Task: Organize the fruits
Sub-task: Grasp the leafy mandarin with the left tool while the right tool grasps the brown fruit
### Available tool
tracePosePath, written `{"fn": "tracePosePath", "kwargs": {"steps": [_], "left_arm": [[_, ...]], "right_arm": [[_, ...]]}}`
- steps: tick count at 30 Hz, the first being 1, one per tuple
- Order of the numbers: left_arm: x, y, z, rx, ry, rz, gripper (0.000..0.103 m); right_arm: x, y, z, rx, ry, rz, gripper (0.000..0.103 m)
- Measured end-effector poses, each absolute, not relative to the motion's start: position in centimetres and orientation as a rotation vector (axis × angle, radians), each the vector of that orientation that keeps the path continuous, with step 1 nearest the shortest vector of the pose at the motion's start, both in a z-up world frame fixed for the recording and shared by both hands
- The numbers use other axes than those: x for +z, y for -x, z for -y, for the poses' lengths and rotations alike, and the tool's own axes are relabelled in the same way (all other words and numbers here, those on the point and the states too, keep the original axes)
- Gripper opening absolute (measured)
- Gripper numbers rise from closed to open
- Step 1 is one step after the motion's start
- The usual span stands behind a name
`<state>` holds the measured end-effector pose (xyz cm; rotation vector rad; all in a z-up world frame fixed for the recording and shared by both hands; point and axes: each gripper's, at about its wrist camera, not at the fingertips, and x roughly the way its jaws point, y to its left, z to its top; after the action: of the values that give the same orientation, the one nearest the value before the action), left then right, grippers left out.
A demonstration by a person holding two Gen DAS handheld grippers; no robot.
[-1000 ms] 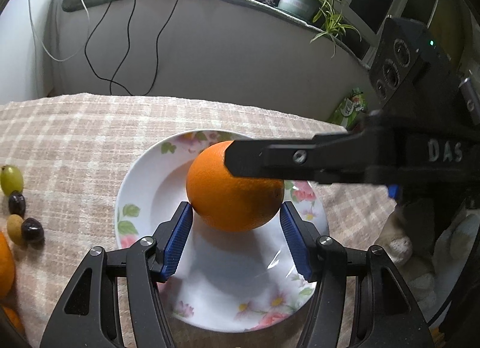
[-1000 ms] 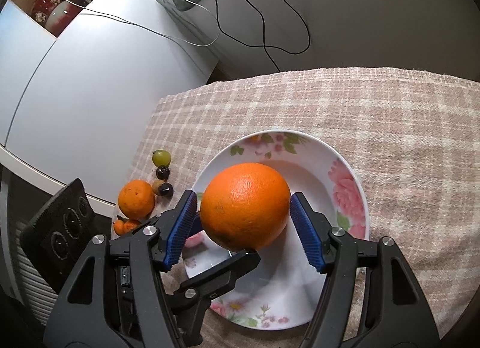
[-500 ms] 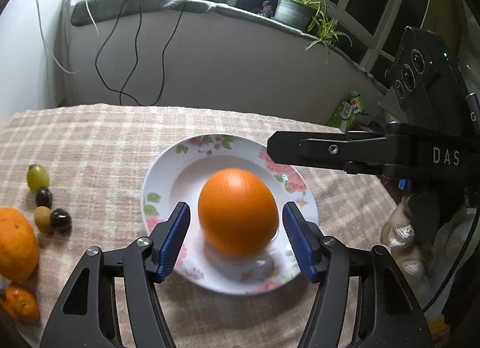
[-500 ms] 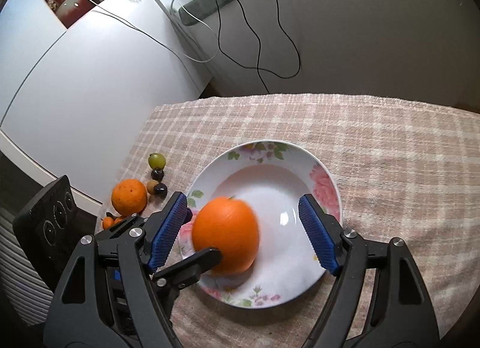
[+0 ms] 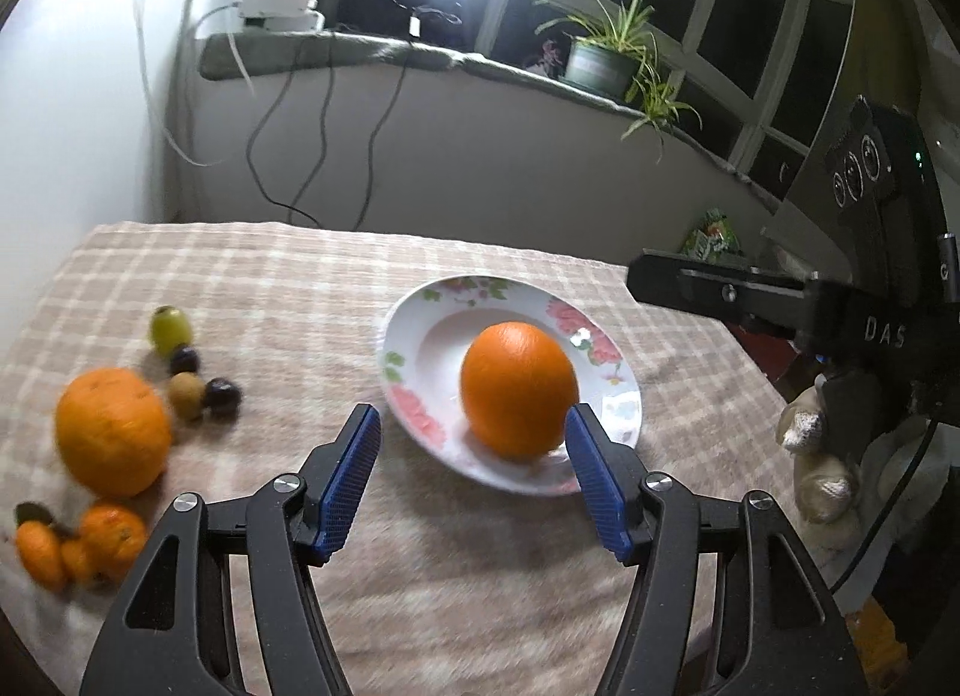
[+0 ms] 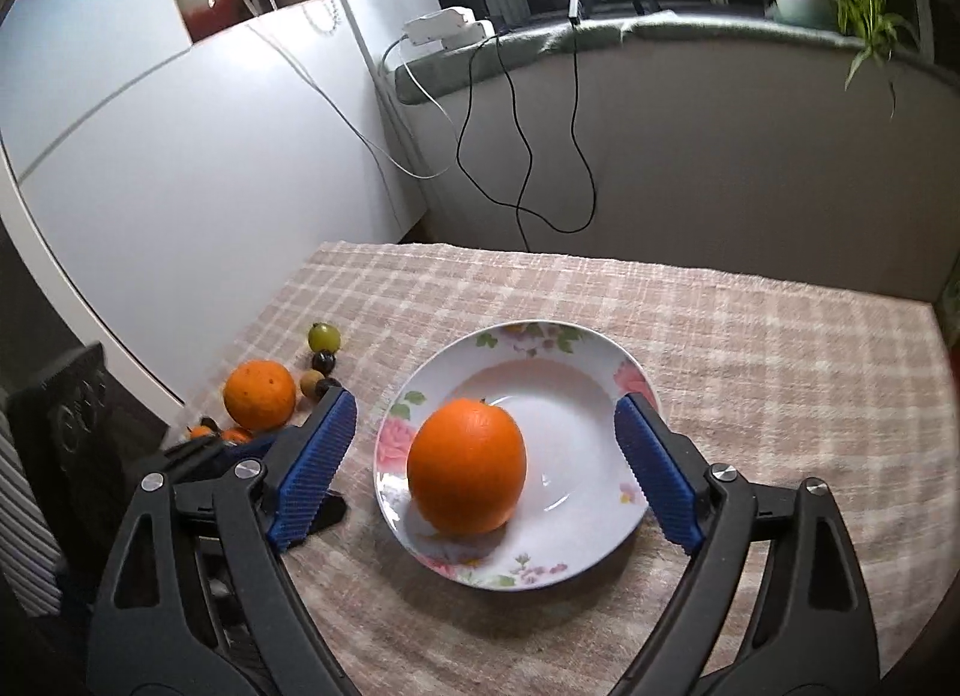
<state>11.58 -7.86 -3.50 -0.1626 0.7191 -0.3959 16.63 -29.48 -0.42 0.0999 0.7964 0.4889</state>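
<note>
Sitting on the flowered plate (image 6: 624, 372) is a round, bright orange (image 6: 467, 466) with dimpled, glossy skin, resting toward the plate's left side. Both the left tool (image 5: 474, 471) and the right tool (image 6: 483, 465) are standing wide apart, gripping nothing. A second orange (image 5: 111, 431), small tangerines (image 5: 78, 540) and grapes (image 5: 186, 360) are lying on the checked table (image 6: 750, 348) left of the plate.

A: What is laid over the table?
B: A beige checked woven cloth (image 6: 750, 348).
A: What is seen on the grey padded sill (image 5: 384, 57)?
B: A green potted spider plant (image 5: 606, 57), a white power adapter (image 6: 441, 27); black cables (image 6: 522, 156) are hung below.
</note>
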Motion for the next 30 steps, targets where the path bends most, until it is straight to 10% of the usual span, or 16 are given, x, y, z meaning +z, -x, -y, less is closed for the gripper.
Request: {"fn": "tracePosePath", "kwargs": {"steps": [17, 30], "left_arm": [[-5.5, -3.7, -4.5, -0.132, 0.239, -0.706, 0.063], [-7.9, -3.9, -10.0, -0.013, 0.321, -0.723, 0.043]], "right_arm": [[-1.2, -10.4, 21.6, 0.650, 0.051, -0.752, 0.087], [-4.7, -10.6, 16.0, 0.730, 0.120, -0.845, 0.044]]}}
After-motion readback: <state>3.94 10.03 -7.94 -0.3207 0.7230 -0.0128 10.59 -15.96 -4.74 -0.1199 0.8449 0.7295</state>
